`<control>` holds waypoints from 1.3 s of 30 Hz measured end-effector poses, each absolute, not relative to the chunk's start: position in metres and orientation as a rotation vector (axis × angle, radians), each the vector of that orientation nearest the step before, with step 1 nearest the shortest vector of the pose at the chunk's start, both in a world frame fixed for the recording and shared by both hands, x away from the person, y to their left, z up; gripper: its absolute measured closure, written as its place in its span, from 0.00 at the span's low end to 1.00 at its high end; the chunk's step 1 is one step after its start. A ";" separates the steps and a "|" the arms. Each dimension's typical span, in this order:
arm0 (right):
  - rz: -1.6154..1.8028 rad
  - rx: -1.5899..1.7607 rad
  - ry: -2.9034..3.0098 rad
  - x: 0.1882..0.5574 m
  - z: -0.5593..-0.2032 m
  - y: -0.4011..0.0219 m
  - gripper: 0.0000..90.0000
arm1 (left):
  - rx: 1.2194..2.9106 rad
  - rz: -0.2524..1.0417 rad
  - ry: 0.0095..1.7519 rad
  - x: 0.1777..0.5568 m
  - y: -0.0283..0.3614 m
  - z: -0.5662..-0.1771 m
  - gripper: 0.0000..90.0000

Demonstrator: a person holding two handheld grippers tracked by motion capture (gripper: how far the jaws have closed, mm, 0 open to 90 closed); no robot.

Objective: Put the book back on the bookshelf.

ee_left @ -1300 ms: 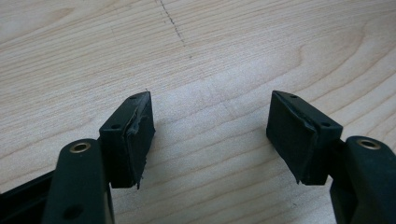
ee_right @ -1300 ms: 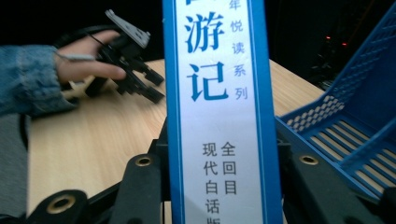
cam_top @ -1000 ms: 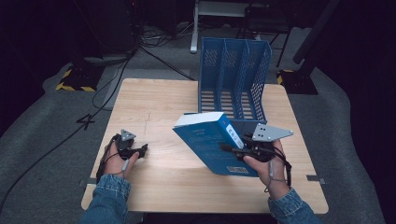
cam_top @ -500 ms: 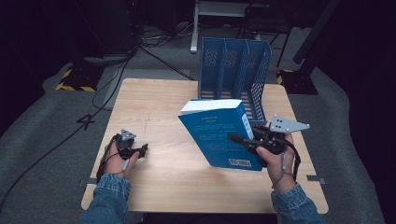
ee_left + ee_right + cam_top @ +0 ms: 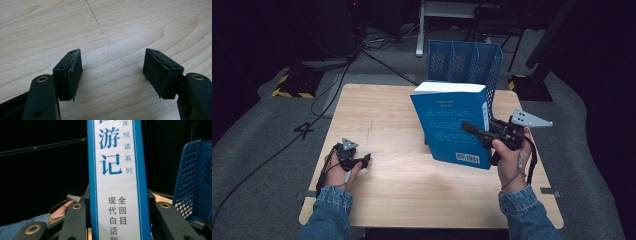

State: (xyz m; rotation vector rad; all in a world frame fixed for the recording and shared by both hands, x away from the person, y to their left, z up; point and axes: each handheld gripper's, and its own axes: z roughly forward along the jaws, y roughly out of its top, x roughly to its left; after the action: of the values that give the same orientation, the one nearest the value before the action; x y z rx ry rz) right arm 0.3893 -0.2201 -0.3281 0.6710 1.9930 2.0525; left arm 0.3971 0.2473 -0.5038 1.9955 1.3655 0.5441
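Right gripper (image 5: 477, 131) clamped on the blue book (image 5: 452, 125), now raised nearly upright above the table (image 5: 387, 185), closer to the blue file rack (image 5: 464, 60) than before, left gripper (image 5: 112, 72) spread, unmoved on the wood.

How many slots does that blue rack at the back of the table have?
3, side by side across the blue rack: one at its left end, one in the middle, one at its right end. The blue book, gripped upright by the right gripper, hides their lower parts.
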 end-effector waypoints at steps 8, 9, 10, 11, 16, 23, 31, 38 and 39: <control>2.052 0.707 1.902 0.409 -0.318 -0.217 0.69 | 1.992 0.546 1.367 0.397 0.247 -0.504 0.35; 2.049 0.709 1.893 0.412 -0.316 -0.216 0.69 | 1.992 0.546 1.368 0.397 0.247 -0.504 0.35; 2.045 0.708 1.887 0.415 -0.314 -0.216 0.69 | 1.993 0.546 1.368 0.397 0.247 -0.504 0.35; 2.036 0.708 1.877 0.417 -0.312 -0.215 0.69 | 1.993 0.546 1.367 0.397 0.247 -0.504 0.35; 1.999 0.706 1.845 0.431 -0.304 -0.211 0.69 | 1.992 0.546 1.368 0.397 0.247 -0.504 0.35; 1.977 0.715 1.817 0.459 -0.297 -0.206 0.69 | 1.992 0.546 1.369 0.398 0.247 -0.504 0.35; 1.966 0.766 1.778 0.497 -0.288 -0.202 0.69 | 1.988 0.545 1.374 0.398 0.246 -0.504 0.35; 1.951 0.831 1.732 0.526 -0.287 -0.199 0.69 | 1.990 0.544 1.372 0.399 0.247 -0.504 0.35; 1.945 0.850 1.727 0.531 -0.287 -0.199 0.69 | 1.989 0.544 1.372 0.399 0.246 -0.504 0.35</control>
State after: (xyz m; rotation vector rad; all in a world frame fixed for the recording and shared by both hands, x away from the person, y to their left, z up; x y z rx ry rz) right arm 0.5311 -0.1988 -0.2874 0.8504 1.7266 1.9450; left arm 0.3985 0.2464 -0.5039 1.9891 1.3720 0.5437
